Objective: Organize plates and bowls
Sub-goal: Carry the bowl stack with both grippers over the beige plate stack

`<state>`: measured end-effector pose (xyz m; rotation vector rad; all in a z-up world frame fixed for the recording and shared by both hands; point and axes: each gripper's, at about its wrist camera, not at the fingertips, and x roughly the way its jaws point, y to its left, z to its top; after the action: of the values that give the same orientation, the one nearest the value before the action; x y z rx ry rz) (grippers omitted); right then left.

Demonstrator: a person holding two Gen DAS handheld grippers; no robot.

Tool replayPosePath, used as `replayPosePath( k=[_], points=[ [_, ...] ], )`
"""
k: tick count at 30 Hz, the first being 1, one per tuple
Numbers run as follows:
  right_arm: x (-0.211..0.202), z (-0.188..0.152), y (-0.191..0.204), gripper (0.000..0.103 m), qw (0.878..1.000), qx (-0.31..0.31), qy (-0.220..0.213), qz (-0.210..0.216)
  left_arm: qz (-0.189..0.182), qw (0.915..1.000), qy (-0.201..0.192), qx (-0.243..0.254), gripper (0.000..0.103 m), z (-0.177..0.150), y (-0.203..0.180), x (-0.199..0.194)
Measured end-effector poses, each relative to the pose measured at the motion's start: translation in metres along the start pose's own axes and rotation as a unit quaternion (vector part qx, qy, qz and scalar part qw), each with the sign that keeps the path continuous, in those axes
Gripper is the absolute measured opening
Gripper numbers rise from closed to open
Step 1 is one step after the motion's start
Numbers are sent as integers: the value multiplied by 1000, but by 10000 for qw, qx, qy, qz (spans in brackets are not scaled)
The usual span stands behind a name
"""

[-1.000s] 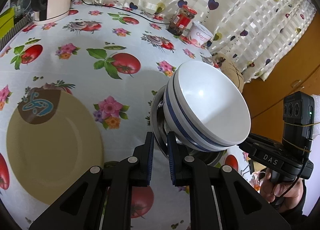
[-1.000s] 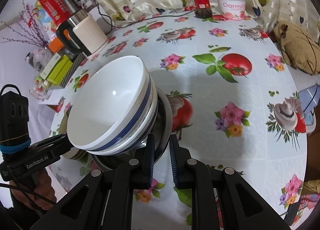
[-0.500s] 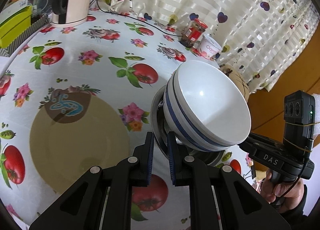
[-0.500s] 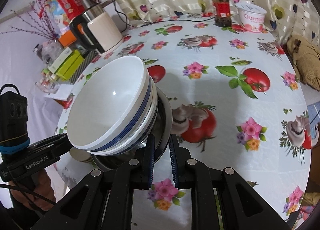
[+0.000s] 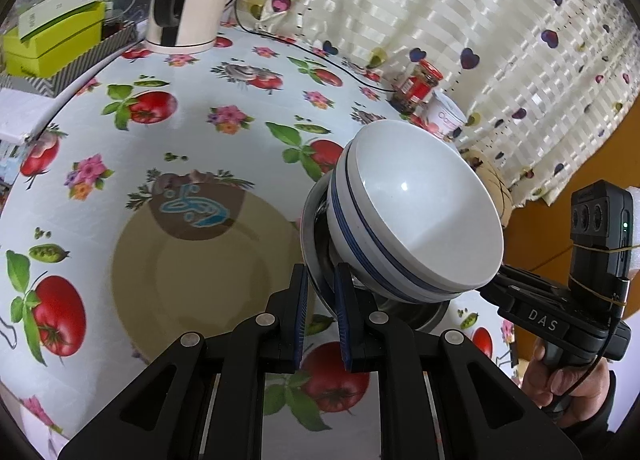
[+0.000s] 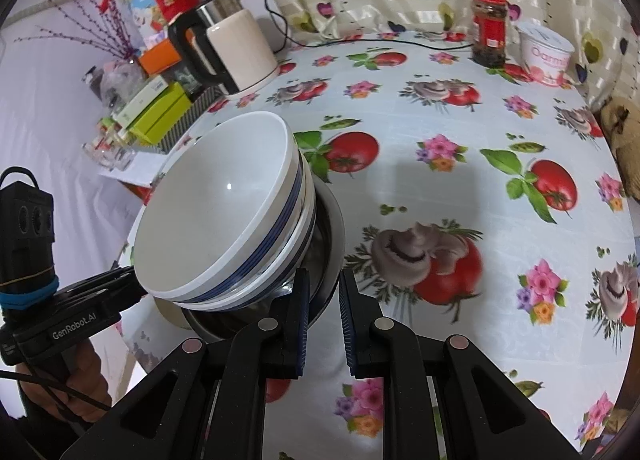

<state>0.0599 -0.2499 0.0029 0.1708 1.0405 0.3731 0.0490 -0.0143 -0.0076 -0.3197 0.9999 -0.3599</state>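
Observation:
Two nested white bowls with blue stripes (image 5: 416,212) sit inside a steel bowl (image 5: 316,228), and the whole stack is held in the air between both grippers. My left gripper (image 5: 320,292) is shut on the steel bowl's rim on one side. My right gripper (image 6: 323,300) is shut on the steel bowl's rim (image 6: 330,236) on the opposite side; the white bowls (image 6: 216,212) show there too. A beige plate (image 5: 200,276) with a brown patch lies on the table below, left of the stack.
The table has a tomato-and-flower cloth (image 6: 460,188). A kettle (image 6: 232,52), a red-lidded jar (image 6: 490,30) and a yoghurt tub (image 6: 546,54) stand at the back. Green boxes (image 6: 160,112) and clutter sit at the left edge. Curtain behind.
Both grippers have carried the bowl stack across the table; the beige plate now lies closer under the stack, and the kettle and boxes have come into view.

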Motion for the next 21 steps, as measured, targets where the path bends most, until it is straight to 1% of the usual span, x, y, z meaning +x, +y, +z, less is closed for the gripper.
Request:
replayPosePath(
  k=[21],
  points=[
    [38, 16, 55, 15, 9980, -515, 248, 256, 381, 9979, -239, -473, 14, -6, 53, -24]
  ],
)
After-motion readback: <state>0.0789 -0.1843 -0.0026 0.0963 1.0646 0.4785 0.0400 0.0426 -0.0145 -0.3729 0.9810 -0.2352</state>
